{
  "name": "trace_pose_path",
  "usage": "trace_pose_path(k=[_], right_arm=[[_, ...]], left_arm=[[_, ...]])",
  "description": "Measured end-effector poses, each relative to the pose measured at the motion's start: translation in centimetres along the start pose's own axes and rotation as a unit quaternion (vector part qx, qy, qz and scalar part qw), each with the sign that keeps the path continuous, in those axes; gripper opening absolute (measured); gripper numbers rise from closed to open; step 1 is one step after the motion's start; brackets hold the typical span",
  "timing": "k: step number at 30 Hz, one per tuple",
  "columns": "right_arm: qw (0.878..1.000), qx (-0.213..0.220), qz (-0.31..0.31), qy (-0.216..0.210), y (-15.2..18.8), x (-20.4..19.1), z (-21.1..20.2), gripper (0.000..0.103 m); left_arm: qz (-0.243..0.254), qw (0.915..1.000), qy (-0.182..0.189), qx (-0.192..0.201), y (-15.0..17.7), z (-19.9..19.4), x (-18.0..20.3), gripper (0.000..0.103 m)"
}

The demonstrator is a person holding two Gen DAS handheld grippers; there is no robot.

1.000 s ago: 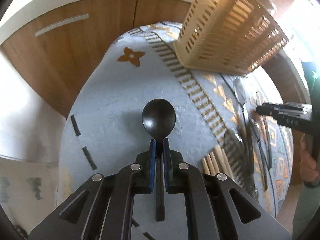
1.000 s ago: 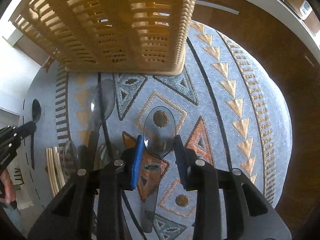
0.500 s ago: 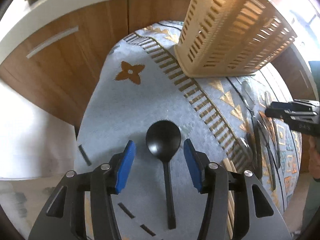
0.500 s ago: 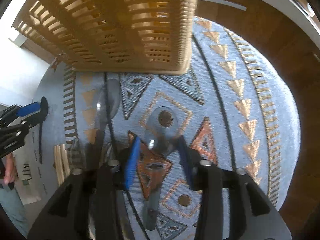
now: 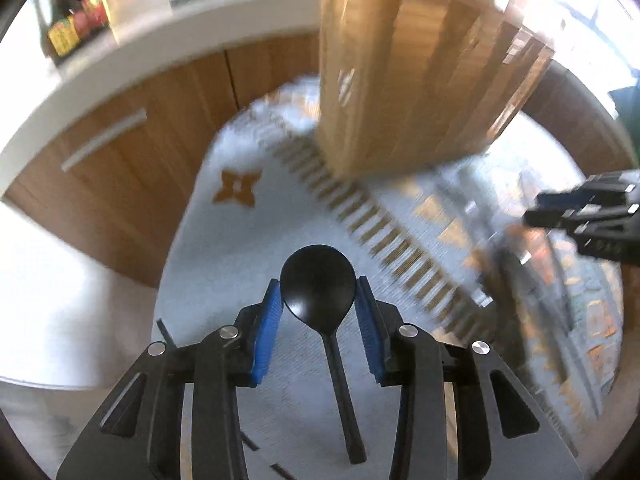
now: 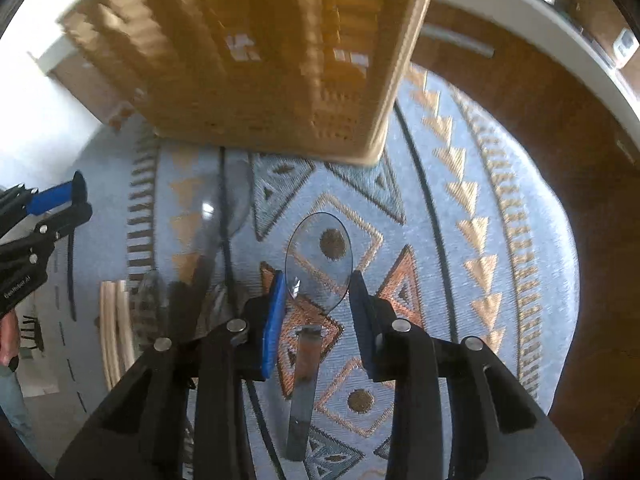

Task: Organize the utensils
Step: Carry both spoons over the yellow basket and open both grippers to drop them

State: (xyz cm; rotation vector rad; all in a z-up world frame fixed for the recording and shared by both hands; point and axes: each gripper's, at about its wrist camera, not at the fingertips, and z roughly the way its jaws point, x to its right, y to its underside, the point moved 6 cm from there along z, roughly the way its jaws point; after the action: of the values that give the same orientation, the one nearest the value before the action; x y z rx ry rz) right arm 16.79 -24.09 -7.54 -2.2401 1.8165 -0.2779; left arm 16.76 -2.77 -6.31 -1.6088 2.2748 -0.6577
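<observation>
A black spoon [image 5: 318,284] lies handle toward me between the blue pads of my left gripper [image 5: 318,300]. The jaws are closing and both pads touch the sides of its bowl. The spoon stays sharp while the cloth behind it blurs. In the right wrist view a clear plastic spoon [image 6: 320,256] sits over the patterned mat [image 6: 460,240]. My right gripper [image 6: 318,292] is closing on its bowl, pads against both edges. A tan slotted basket [image 5: 400,80] stands beyond both spoons, close above the right gripper as the basket [image 6: 260,60].
Another clear spoon [image 6: 224,208] and dark utensils lie left of the right gripper, with wooden chopsticks [image 6: 114,332] beside them. Wooden cabinet doors [image 5: 120,160] ring the round table. Bottles [image 5: 72,20] stand on the counter.
My left gripper let go of the black spoon's neck, opened wide, then closed around its bowl as the view rose. The right gripper opened briefly and closed again on the clear spoon's bowl.
</observation>
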Motion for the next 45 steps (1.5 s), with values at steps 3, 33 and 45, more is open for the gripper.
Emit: trace_pose_path(k=[3, 33, 45], right_arm=[[0.998, 0.06, -0.014, -0.011, 0.0, -0.1, -3.1, 0.029], [0.909, 0.413, 0.052, 0.024, -11.8, 2.8, -16.7, 0.029], [0.921, 0.386, 0.052, -0.003, -10.2, 3.0, -14.9, 0.031]], left_arm=[[-0.003, 0.9961, 0.006, 0.088, -1.1, -4.5, 1.1, 0.035], [-0.067, 0.9016, 0.015, 0.427, -18.1, -8.9, 5.9, 0.036], [-0.076, 0.9185, 0.027, 0.387, -16.5, -6.1, 4.9, 0.042]])
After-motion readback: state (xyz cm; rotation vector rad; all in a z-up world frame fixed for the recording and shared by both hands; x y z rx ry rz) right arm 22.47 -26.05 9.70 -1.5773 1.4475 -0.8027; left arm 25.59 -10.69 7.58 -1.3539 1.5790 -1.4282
